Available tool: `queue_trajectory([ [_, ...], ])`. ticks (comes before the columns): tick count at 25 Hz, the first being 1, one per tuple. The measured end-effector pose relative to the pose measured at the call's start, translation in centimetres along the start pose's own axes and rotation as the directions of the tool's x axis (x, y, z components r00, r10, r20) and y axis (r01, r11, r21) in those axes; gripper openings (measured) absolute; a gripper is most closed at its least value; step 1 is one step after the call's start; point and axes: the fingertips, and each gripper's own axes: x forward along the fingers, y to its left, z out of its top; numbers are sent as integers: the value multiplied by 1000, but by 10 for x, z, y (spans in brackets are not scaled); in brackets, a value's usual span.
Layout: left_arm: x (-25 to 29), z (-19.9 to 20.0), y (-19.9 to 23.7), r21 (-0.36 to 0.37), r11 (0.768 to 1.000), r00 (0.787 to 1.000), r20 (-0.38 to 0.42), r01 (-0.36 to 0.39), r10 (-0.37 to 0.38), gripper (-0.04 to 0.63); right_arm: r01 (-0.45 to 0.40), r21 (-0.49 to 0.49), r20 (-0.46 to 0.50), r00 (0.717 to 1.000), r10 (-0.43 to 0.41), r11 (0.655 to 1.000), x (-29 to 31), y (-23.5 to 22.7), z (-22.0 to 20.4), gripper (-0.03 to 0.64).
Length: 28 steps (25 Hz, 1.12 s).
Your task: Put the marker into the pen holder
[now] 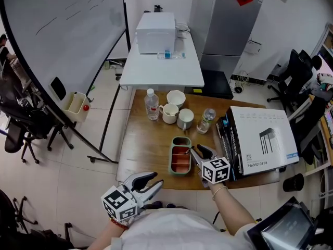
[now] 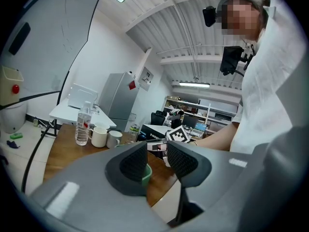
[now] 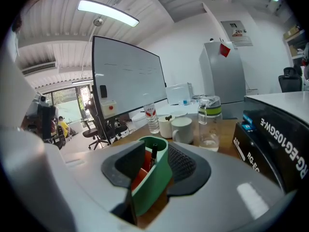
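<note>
left claw (image 1: 154,185) low, close in, jaws apart; right claw (image 1: 200,153) farther forward, arm outstretched, jaws apart

Office, open-plan. Evidence: large whiteboard (image 1: 62,30) on a floor stand; black swivel office chairs (image 1: 299,69); white side table (image 1: 161,69); wooden desk (image 1: 140,150) carrying mugs (image 1: 169,113); cluttered shelving (image 2: 186,105); ceiling strip light (image 3: 108,12); pale tiled floor (image 1: 62,171).

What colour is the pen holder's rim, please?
Green; the pen holder shows best in the right gripper view.
</note>
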Motion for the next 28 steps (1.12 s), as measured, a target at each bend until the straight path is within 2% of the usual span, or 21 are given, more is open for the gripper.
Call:
queue_trajectory([
  [4,-7,1,4,-1,1000,1000,11,-21,21,132,-3,-4,-31,1000,3,1000,9,-1,-3,127],
  [8,-14,-2,8,-3,999,999,20,-39,39,132,2,-12,-20,1000,-2,1000,13,2,-2,58],
  [15,-19,-1,8,-11,999,999,14,-48,48,132,3,-6,-22,1000,-3,1000,19,3,2,71],
  [18,-20,-3,9,-11,999,999,15,-50,50,132,15,-1,-26,1000,-15,1000,19,1,3,31],
  [28,-17,-1,10,-13,999,999,9,-39,39,132,-4,-36,20,1000,4,999,6,17,22,26],
])
